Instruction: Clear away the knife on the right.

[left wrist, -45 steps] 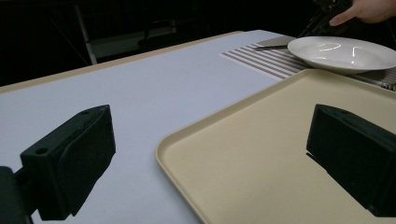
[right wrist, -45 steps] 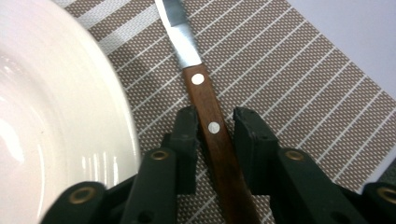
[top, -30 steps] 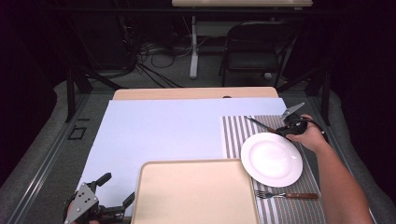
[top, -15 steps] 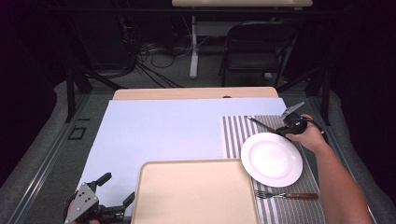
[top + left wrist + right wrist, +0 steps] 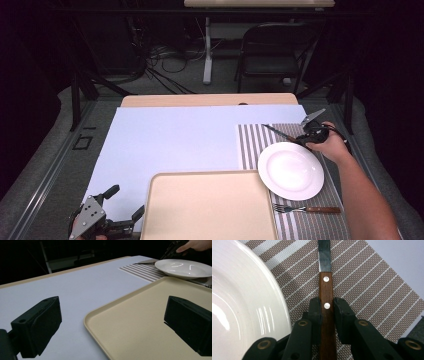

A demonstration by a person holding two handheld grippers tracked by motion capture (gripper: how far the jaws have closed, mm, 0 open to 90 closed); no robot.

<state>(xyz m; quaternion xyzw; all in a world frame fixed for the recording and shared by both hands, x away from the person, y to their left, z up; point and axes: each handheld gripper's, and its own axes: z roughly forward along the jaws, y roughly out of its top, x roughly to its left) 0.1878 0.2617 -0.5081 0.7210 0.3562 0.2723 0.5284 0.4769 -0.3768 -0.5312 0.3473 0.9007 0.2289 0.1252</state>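
Note:
A knife (image 5: 326,287) with a riveted wooden handle and steel blade lies over the striped placemat (image 5: 367,282), beside the white plate (image 5: 239,302). My right gripper (image 5: 327,308) is shut on the knife's handle, pads pressed to both sides. From above, that gripper (image 5: 306,137) sits just beyond the plate (image 5: 291,171), the knife (image 5: 275,132) pointing to the far left. My left gripper (image 5: 116,206) stands open at the near left, by the beige tray (image 5: 210,207). Its wide-apart jaws frame the tray's corner (image 5: 120,322) with nothing between them.
A fork (image 5: 306,209) with a wooden handle lies on the placemat (image 5: 250,145) in front of the plate. The pale blue table cover (image 5: 175,140) spreads left of the mat. A folding chair (image 5: 272,55) and cables stand beyond the table.

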